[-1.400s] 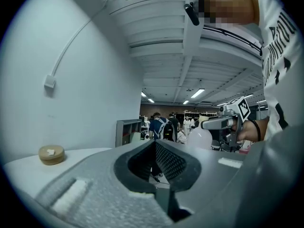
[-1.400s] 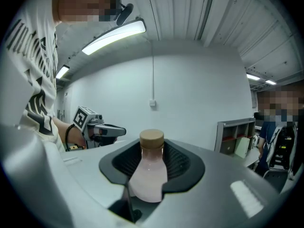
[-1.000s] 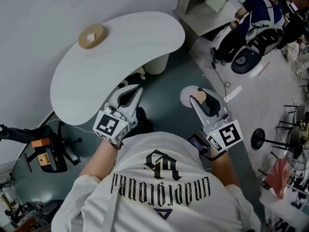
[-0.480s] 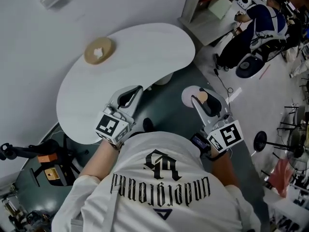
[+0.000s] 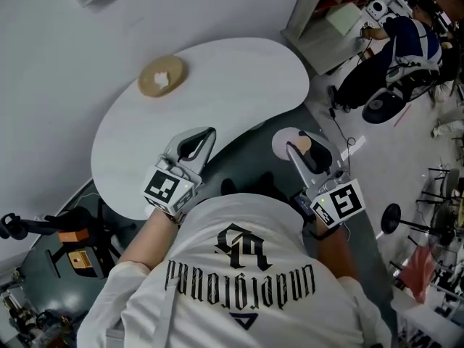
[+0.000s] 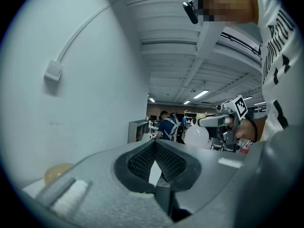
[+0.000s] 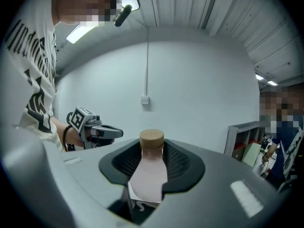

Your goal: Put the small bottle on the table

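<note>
My right gripper (image 5: 291,148) is shut on the small bottle (image 5: 287,142), a pale pink bottle with a tan cork-like cap (image 5: 304,144), held over the floor just off the table's near edge. In the right gripper view the bottle (image 7: 149,175) stands upright between the dark pads, its cap (image 7: 151,139) above them. My left gripper (image 5: 209,132) hovers over the near edge of the white kidney-shaped table (image 5: 232,71), jaw tips together and empty. In the left gripper view its pads (image 6: 142,160) meet at the tip, and the bottle (image 6: 196,136) shows beyond.
A round tan disc (image 5: 162,76) lies on the table's far left side. A seated person in blue (image 5: 395,46) and a shelf unit (image 5: 330,13) are at the upper right. A dark office chair (image 5: 72,238) stands lower left, and metal stands (image 5: 395,210) are on the right.
The table and the tan disc have slid rightward and closer in the head view, so the left gripper now hangs over the table's edge. Both grippers keep their pose; the bottle stays gripped.
</note>
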The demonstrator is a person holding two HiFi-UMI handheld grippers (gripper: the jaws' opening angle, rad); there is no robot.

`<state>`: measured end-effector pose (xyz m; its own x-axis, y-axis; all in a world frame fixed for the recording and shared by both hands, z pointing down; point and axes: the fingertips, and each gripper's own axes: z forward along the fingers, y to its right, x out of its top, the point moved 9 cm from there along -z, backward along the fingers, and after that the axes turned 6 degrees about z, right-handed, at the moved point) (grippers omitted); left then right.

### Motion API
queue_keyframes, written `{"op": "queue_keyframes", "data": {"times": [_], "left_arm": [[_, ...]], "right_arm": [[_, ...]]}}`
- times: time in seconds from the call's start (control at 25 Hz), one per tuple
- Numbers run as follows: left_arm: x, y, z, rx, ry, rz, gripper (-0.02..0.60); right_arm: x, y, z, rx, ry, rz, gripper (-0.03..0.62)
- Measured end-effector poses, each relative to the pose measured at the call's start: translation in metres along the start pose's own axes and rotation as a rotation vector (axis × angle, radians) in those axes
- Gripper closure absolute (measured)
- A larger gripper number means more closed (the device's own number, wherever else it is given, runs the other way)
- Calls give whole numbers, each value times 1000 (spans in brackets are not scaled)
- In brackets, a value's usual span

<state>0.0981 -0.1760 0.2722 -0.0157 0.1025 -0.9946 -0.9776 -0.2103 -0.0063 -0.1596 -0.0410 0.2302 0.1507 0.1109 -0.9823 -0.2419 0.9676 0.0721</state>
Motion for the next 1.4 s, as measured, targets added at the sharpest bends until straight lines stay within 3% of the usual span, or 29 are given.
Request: {"op": "queue_keyframes", "data": {"times": [0.76, 1.4], "left_arm": [[-12, -35, 7, 111, -36, -23, 575], [-31, -84, 101, 160, -106, -71, 575]], "right_arm": [[-5, 40, 71, 113, -25, 2, 456], [-15, 141, 153, 187, -128, -9, 456]]}}
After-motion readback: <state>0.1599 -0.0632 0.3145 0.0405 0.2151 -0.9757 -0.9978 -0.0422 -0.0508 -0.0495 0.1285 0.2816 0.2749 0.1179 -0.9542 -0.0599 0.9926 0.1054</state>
